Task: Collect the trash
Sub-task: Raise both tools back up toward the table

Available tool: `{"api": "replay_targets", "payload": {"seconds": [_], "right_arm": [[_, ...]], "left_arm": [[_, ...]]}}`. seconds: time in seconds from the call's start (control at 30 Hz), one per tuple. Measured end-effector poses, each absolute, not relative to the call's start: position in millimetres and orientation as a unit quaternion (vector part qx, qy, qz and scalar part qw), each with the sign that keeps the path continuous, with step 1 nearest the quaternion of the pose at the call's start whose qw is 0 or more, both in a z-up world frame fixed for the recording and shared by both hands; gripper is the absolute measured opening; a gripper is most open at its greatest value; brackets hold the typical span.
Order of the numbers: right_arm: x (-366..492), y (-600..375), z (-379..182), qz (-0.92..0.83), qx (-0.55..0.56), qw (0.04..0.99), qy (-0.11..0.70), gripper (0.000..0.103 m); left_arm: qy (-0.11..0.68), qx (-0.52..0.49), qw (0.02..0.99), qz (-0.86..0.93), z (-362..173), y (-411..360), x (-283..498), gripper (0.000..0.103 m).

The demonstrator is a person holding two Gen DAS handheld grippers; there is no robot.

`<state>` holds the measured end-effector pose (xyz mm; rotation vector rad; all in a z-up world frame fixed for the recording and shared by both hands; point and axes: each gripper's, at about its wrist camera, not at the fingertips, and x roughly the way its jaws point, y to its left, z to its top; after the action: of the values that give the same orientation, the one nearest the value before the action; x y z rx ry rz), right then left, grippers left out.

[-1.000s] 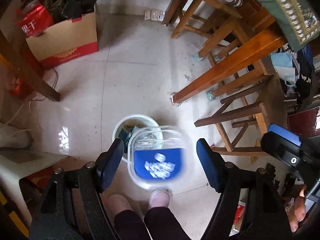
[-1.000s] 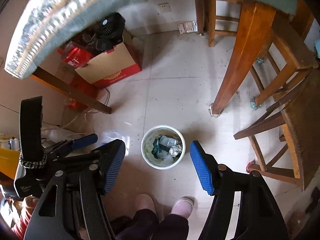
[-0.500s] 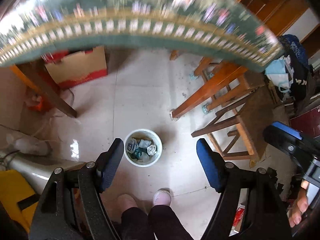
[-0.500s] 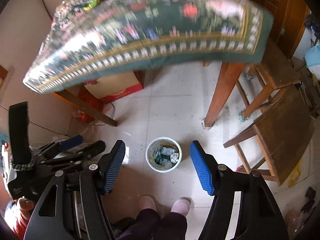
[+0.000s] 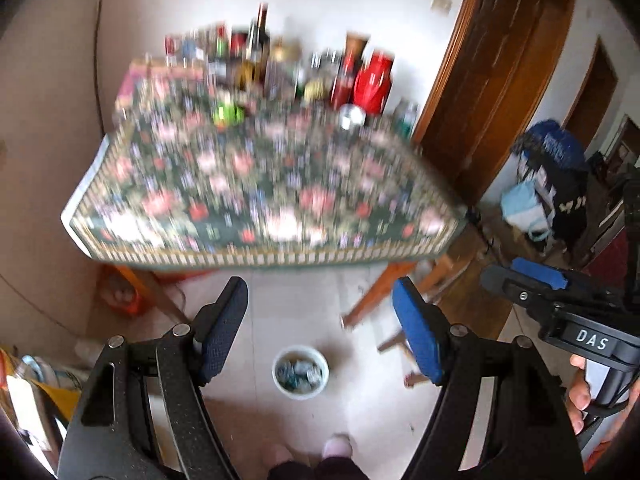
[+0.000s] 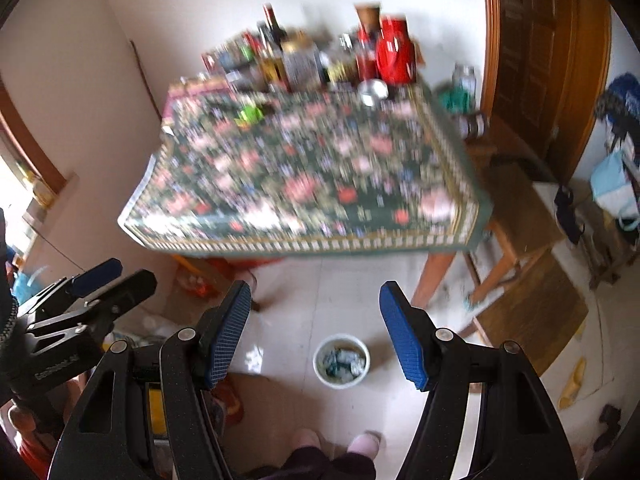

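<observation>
Standing upright on pale floor tiles: white bin (image 5: 300, 372), round mouth facing straight up, long axis vertical, seen from high above. Holds crumpled scraps, grey, silver and teal; single pieces too blurred to name. Sits between table and the person's feet (image 5: 338, 446), nearer the feet. Same bin in right wrist view (image 6: 341, 361), low centre, between the two blue pads.

Left gripper (image 5: 320, 328): jaws spread wide, nothing between them, only floor and bin showing in the gap. Held high over the floor, aimed down and forward. Right gripper (image 6: 316, 330): likewise gaping, nothing held. Each tool visible at the edge of the other's view, right one beside a bare hand (image 5: 578, 396).

Beyond the bin: table (image 5: 256, 184) under a dark green floral cloth with a pale striped hem, cloth hanging over the near edge. Heavy motion blur over the tabletop in both views. Wooden leg (image 5: 380, 284) slanting to the floor just past the bin. Far side of tabletop crowded with bottles and jars (image 5: 256, 52), red container (image 5: 372, 84) among them, metal can (image 5: 352, 116) in front of it, small bright green item (image 5: 228, 114) left of that; labels unreadable.

Right of table: wooden chairs (image 6: 532, 304), brown door (image 5: 496, 72), blue and black bags (image 5: 548, 184) hanging near the wall. Orange clutter (image 5: 124, 296) under the table's left side.
</observation>
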<state>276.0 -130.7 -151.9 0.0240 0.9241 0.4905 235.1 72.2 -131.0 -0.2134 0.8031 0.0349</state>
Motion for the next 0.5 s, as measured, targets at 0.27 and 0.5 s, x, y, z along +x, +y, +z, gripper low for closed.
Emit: {"api": "replay_targets", "payload": {"seconds": [0.27, 0.5], "right_arm": [[241.5, -115.7, -60.7, 0.234, 0.007, 0.909, 0.344, 0.070], [221.4, -107.3, -15.0, 0.207, 0.000, 0.940, 0.269, 0.083]], "left_arm": [[0.293, -0.072, 0.953, 0.013, -33.1, 83.2, 198.3, 0.074], [0.245, -0.071, 0.967, -0.007, 5.2, 103.0, 177.2, 0.075]]}}
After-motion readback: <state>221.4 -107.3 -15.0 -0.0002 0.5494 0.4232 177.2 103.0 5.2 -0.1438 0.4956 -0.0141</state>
